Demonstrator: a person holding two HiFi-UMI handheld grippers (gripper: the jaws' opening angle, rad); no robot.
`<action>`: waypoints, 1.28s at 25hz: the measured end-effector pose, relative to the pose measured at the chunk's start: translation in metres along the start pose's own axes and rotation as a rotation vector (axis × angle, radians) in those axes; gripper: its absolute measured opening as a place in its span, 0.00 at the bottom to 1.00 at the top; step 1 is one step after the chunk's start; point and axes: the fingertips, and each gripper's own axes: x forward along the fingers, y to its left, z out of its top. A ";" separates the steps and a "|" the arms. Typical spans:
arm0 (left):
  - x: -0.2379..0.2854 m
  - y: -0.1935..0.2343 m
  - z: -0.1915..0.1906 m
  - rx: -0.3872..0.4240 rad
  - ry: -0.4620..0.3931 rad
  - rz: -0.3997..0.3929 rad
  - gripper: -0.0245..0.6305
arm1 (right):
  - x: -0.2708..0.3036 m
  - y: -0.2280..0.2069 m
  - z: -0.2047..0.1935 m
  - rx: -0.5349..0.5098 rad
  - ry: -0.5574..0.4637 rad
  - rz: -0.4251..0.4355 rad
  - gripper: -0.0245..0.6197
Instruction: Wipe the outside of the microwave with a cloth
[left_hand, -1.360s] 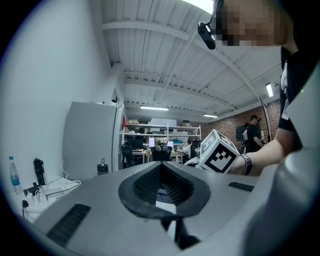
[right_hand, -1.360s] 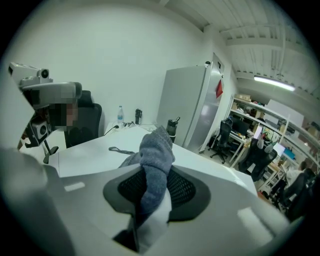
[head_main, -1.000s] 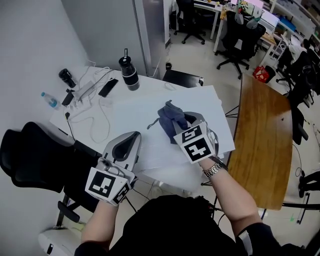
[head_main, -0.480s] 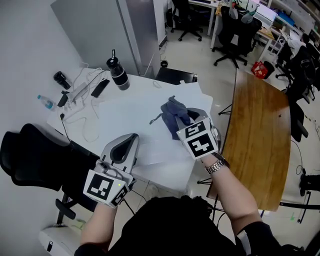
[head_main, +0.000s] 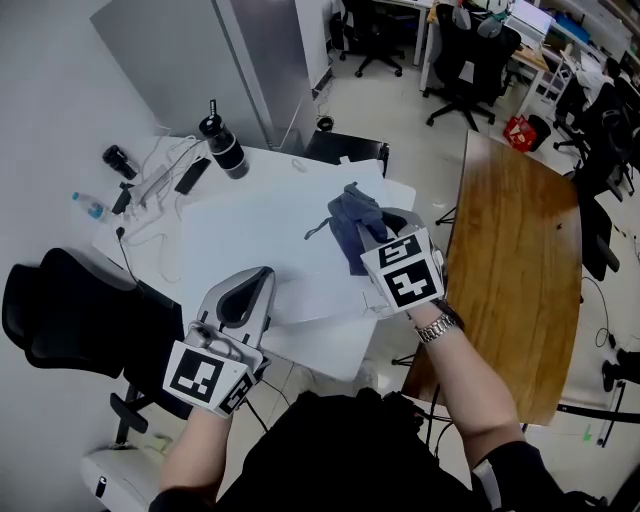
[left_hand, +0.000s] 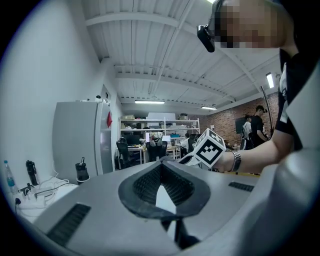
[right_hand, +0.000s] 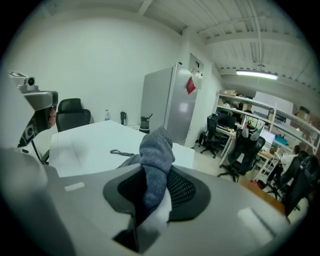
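- Grey-blue cloth (head_main: 350, 220) is gripped by the right hand-held gripper (head_main: 378, 232). The right gripper view shows it bunched between the jaws, with a hump standing above them.
- The cloth sits over the white tabletop (head_main: 250, 235), near its right edge. A loose tail trails toward the surface; I can't tell if it touches.
- The left hand-held gripper (head_main: 255, 285) is clenched with nothing between its jaws. It hovers at the near edge of the tabletop, well apart from the cloth.
- No microwave shows in any view.
- The far left of the tabletop holds a black flask (head_main: 222, 145), cables (head_main: 160, 185) and a small water bottle (head_main: 88, 206). A fridge (head_main: 200, 60) stands behind, and a wooden table (head_main: 520, 250) is on the right.
- Progress, as I judge it: the cloth is in hand, so the pickup step looks done. Wiping hasn't started, since no microwave surface is near the cloth.
- Left to do: find the microwave, bring the cloth to it, then wipe its outside. That is essentially the whole job.
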 end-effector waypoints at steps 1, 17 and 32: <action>0.001 -0.002 0.000 0.001 0.002 0.001 0.04 | -0.001 -0.003 -0.001 0.003 -0.003 -0.001 0.21; 0.024 -0.027 0.000 0.027 0.035 0.002 0.04 | -0.014 -0.057 -0.021 0.082 -0.055 -0.034 0.20; 0.033 -0.053 -0.005 0.042 0.071 0.019 0.04 | -0.004 -0.080 -0.059 0.188 -0.083 0.011 0.20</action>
